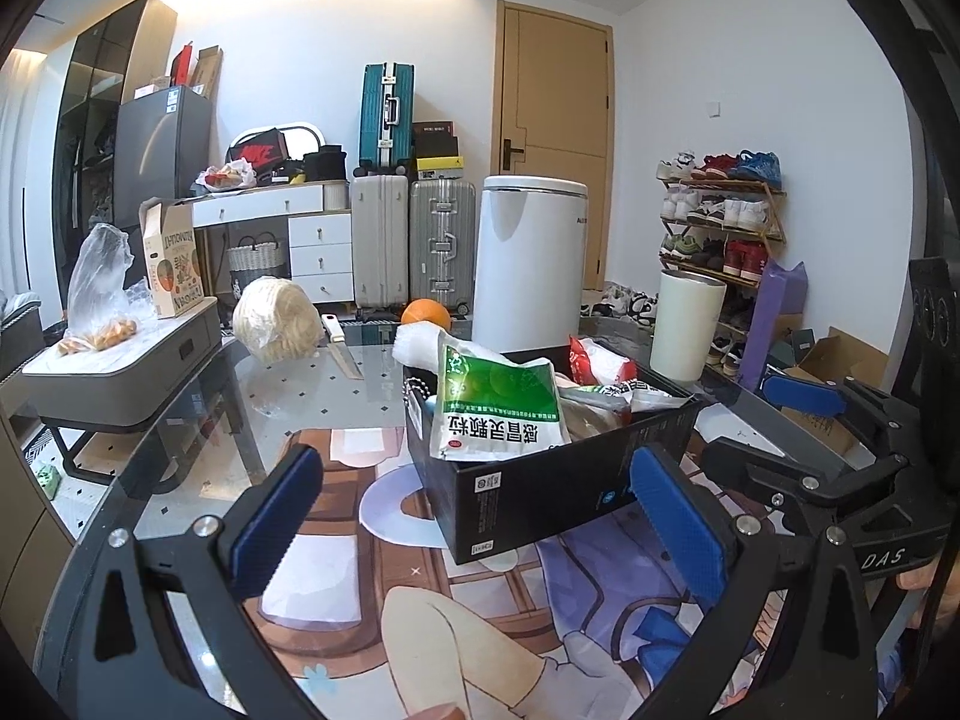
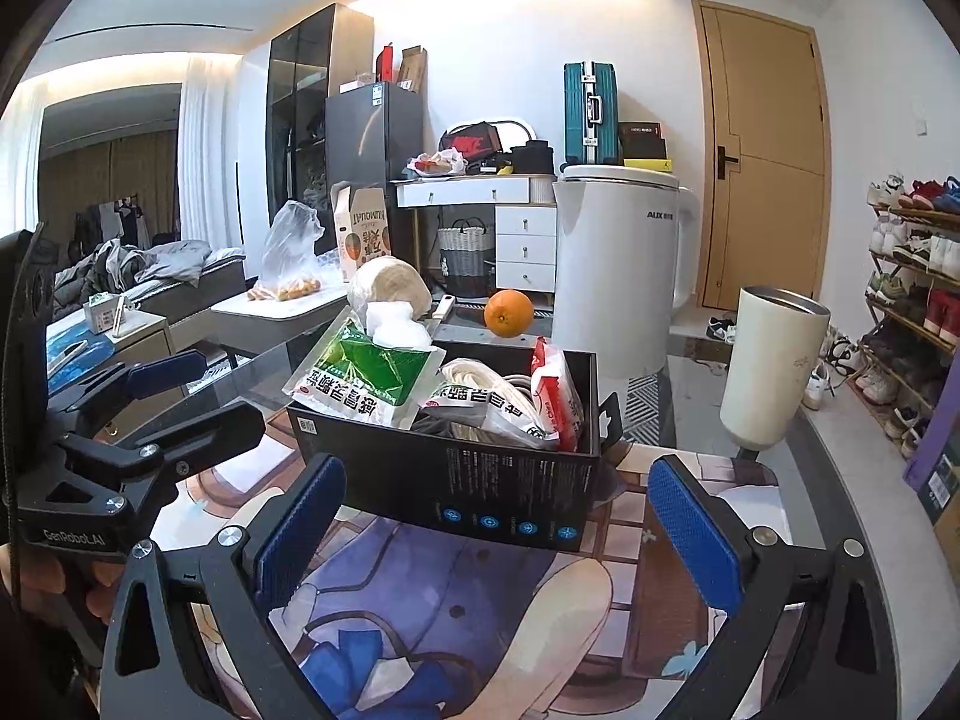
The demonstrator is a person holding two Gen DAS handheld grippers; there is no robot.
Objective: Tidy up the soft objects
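Note:
A black cardboard box (image 1: 540,486) (image 2: 504,486) stands on the glass table, stuffed with soft packets. A green-and-white pouch (image 1: 498,405) (image 2: 366,381) leans out over its near-left rim. Behind that pouch sits a white soft roll (image 1: 420,341) (image 2: 390,324). A red-and-white packet (image 1: 600,360) (image 2: 555,390) and a second pouch (image 2: 474,402) lie deeper inside. My left gripper (image 1: 477,522) is open, empty, just in front of the box. My right gripper (image 2: 498,531) is also open and empty, facing the box's front wall. Each gripper shows in the other's view: right gripper (image 1: 780,429), left gripper (image 2: 192,399).
A white kettle (image 1: 528,264) (image 2: 618,276), an orange (image 1: 426,315) (image 2: 509,313) and a cream tumbler (image 1: 684,324) (image 2: 774,372) stand behind the box. A wrapped round bundle (image 1: 276,318) and a knife (image 1: 342,348) lie at the far left. A printed mat (image 1: 360,540) covers the table.

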